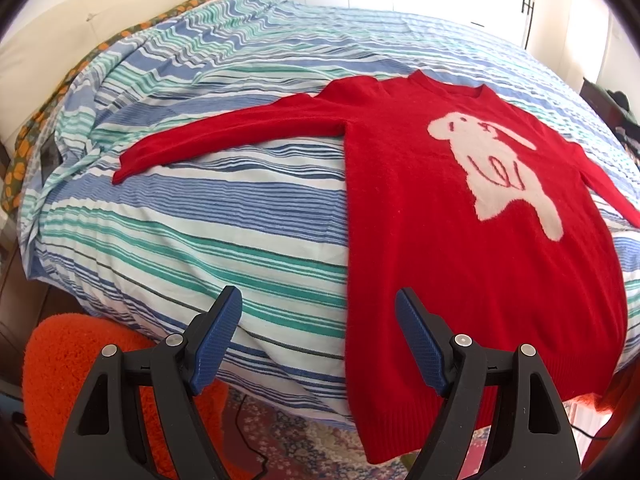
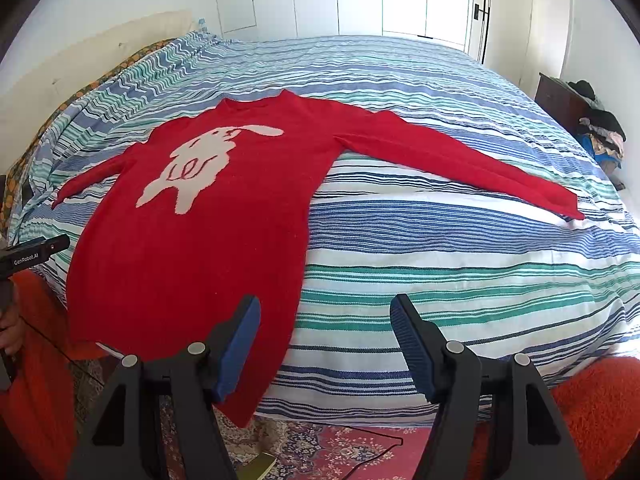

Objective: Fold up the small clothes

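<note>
Lying flat and face up on the striped bed cover [image 1: 192, 216], the red sweater [image 1: 460, 248] has its hem hanging just over the bed's near edge and its collar pointing toward the far edge. A white rabbit figure [image 1: 496, 172] sits on its chest. Both sleeves are spread outward: one [image 1: 224, 136] reaches toward the bed's left side, the other [image 2: 460, 160] toward the right side.

The left gripper [image 1: 318, 336] hovers above the near edge with its jaws spread wide and nothing between them; its right blue pad [image 1: 420, 348] appears in front of the sweater's lower left border, though contact cannot be judged. The right gripper [image 2: 324, 344] also hangs over the near edge, jaws parted and empty, its left pad [image 2: 238, 352] seen against the sweater's lower right border, the other over bare stripes.

Below the bed edge lie a patterned rug [image 2: 340, 448] and an orange fluffy cushion [image 1: 72, 364]. A dark cabinet [image 2: 560, 104] with piled clothes stands by the bed's far right corner.
</note>
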A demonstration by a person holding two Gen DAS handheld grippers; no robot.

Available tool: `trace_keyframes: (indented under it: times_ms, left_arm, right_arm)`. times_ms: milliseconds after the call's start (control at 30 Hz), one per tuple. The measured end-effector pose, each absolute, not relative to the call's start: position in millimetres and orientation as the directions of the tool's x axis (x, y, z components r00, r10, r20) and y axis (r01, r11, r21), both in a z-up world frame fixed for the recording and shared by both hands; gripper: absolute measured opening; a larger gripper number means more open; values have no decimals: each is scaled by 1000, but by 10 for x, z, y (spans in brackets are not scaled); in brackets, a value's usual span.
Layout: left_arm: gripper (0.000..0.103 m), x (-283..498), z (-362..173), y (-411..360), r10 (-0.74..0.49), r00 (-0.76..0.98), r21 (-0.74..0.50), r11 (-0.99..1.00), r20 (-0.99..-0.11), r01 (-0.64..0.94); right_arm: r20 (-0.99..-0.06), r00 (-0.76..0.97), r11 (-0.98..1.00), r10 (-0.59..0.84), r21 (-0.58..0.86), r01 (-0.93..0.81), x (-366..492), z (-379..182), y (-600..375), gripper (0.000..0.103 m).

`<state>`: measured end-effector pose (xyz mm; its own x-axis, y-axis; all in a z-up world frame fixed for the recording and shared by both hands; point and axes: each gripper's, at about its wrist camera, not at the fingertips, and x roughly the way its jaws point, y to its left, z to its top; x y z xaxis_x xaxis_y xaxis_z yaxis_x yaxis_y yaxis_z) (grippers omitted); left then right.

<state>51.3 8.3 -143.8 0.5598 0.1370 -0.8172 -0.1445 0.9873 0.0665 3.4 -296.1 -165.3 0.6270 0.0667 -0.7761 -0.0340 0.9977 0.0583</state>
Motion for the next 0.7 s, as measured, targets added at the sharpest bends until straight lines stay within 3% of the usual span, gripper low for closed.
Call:
trace_keyframes:
  times_ms: [700]
  left_arm:
    - [81, 534, -1493, 82, 135, 543, 67, 987, -829, -143]
  right_arm:
    - [-792, 610, 1000, 20, 6, -24, 46, -1676, -2914, 67]
